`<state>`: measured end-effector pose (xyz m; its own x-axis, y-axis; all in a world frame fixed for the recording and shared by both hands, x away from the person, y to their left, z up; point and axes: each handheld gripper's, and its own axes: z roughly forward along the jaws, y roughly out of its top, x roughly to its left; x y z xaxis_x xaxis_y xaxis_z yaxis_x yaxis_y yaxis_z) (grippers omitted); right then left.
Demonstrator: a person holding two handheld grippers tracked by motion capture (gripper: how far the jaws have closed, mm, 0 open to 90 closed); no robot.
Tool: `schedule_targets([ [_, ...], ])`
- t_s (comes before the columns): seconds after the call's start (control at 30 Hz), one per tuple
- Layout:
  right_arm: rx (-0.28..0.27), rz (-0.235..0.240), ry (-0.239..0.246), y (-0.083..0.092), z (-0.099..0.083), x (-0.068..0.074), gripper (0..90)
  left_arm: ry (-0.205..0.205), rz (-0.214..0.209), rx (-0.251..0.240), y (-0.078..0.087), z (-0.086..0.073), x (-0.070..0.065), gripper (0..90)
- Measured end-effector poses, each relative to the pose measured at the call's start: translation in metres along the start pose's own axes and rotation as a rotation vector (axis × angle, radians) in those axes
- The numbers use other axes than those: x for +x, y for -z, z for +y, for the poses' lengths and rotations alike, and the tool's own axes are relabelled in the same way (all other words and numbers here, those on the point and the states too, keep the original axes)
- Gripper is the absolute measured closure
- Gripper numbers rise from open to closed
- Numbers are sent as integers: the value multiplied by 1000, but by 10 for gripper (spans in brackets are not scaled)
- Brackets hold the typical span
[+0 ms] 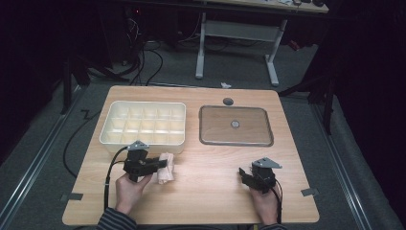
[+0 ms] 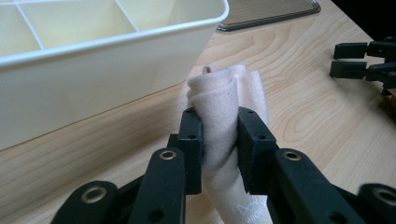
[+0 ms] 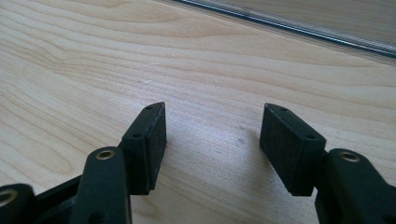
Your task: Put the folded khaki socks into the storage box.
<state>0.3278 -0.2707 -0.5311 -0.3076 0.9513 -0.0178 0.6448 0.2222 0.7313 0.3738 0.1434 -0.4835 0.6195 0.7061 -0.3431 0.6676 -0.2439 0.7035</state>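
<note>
Left gripper view: cloth [image 2: 229, 116] shows faint white print, too cropped to read.

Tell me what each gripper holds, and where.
Left gripper pinches the rolled cloth around its middle; right gripper is open, holding nothing.

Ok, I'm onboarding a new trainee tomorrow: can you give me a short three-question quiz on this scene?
1. True or false: the left gripper is shut on the rolled cloth.
2. What lies between the right gripper's fingers? A) a cloth B) nothing C) the clear lid
3. Fill in: the cream compartment tray sits to the ___ of the clear lid in the high view.

Key: 1 true; 2 B; 3 left.
</note>
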Motion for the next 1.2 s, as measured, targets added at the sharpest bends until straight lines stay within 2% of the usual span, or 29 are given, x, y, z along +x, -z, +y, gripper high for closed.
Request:
schedule_targets([
  [0.23, 1, -2, -2, 0, 0, 0, 399, 3, 9, -11, 9, -1, 3, 736],
  [0.47, 1, -3, -1, 0, 0, 0, 399, 25, 15, -32, 19, 1, 7, 736],
  [0.7, 1, -2, -2, 0, 0, 0, 399, 22, 31, -40, 26, 4, 10, 735],
  [1.2, 2, -2, -2, 0, 0, 0, 397, 47, 49, -51, 41, -4, 18, 730],
])
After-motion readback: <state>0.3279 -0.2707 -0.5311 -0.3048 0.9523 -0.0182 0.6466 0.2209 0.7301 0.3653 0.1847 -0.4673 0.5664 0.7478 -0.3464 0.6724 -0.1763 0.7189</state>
